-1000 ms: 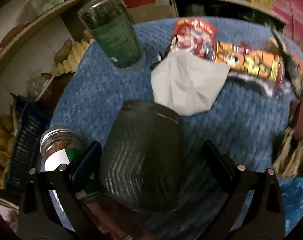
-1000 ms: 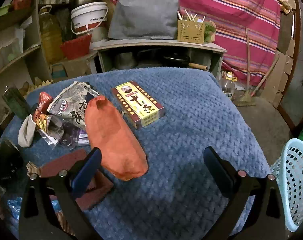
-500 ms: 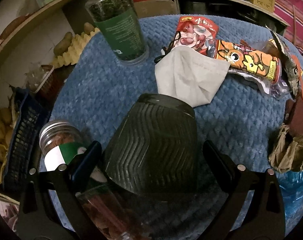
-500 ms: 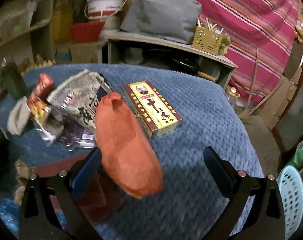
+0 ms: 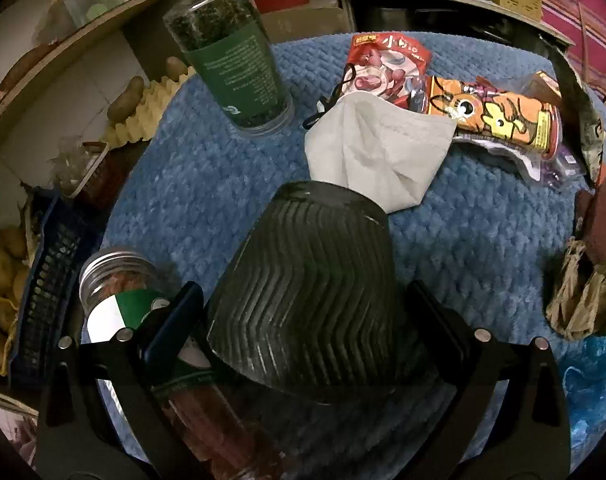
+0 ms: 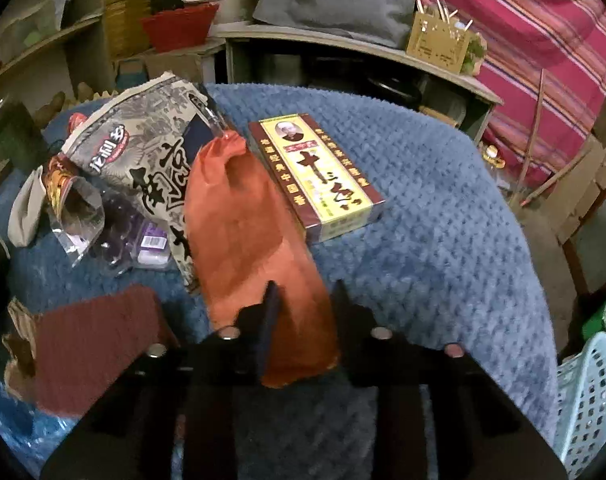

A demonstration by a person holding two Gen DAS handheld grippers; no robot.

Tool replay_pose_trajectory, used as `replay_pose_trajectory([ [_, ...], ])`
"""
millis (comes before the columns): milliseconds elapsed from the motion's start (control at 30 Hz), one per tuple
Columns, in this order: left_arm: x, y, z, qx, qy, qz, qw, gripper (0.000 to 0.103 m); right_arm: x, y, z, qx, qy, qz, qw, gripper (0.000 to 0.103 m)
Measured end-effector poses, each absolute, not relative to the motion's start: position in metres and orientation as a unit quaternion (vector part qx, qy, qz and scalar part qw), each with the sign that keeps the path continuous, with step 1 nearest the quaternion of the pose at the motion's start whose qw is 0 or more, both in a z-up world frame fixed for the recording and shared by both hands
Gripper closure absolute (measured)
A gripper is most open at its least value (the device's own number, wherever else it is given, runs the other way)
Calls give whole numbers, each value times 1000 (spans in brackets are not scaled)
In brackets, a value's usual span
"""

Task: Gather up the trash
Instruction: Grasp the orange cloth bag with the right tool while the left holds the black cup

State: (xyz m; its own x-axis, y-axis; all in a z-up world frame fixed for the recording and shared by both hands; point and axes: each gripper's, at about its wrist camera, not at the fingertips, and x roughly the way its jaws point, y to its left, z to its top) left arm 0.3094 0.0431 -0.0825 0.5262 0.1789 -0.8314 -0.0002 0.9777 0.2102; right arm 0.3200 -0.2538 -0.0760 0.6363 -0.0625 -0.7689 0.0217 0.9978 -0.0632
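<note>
Right gripper [image 6: 303,312]: jaws narrowed, clamped on near end of orange bag [image 6: 247,240], bag lying lengthwise on blue tablecloth [image 6: 443,220] between printed wrapper [image 6: 143,136] and yellow box [image 6: 319,176]. Left gripper [image 5: 303,320]: jaws wide, straddling dark ribbed cup [image 5: 307,292], contact unclear. Beyond cup: 1 grey face mask [image 5: 375,152], snack wrappers [image 5: 491,116], 1 green-labelled jar [image 5: 235,68]. Pale blue basket [image 6: 587,400] off table edge, lower right.
</note>
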Motion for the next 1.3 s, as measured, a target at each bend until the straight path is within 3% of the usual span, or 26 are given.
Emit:
replay_pose_trajectory([
  [167,310,42,-85,99,480,60,869,6,309,-268,-63,-11,406,-25,913,95],
  [267,309,41,-86,101,474,48,874,20,300,-280,-57,0,390,-25,920,97],
  [300,308,40,-85,97,474,45,874,25,295,-285,-55,8,386,-22,922,97],
  [633,297,29,-72,85,451,33,888,26,289,-306,-52,35,372,12,927,96],
  [667,294,28,-66,82,441,31,893,26,290,-305,-53,35,373,11,927,89],
  [700,292,26,-61,77,432,30,898,26,292,-305,-56,36,375,10,926,65],
  [767,288,25,-52,65,417,28,906,26,293,-306,-60,43,372,4,927,30],
  [1033,276,27,-22,7,360,27,933,26,321,-287,-85,57,408,18,911,30],
  [1133,274,24,-19,-2,356,21,934,26,325,-270,-92,22,421,26,906,40],
  [1200,276,23,-19,2,357,18,934,26,323,-264,-92,15,421,42,906,63],
  [1267,276,19,-19,7,357,16,934,26,320,-261,-92,9,422,46,905,72],
  [1300,276,17,-19,8,357,15,934,26,319,-260,-92,8,421,49,906,83],
])
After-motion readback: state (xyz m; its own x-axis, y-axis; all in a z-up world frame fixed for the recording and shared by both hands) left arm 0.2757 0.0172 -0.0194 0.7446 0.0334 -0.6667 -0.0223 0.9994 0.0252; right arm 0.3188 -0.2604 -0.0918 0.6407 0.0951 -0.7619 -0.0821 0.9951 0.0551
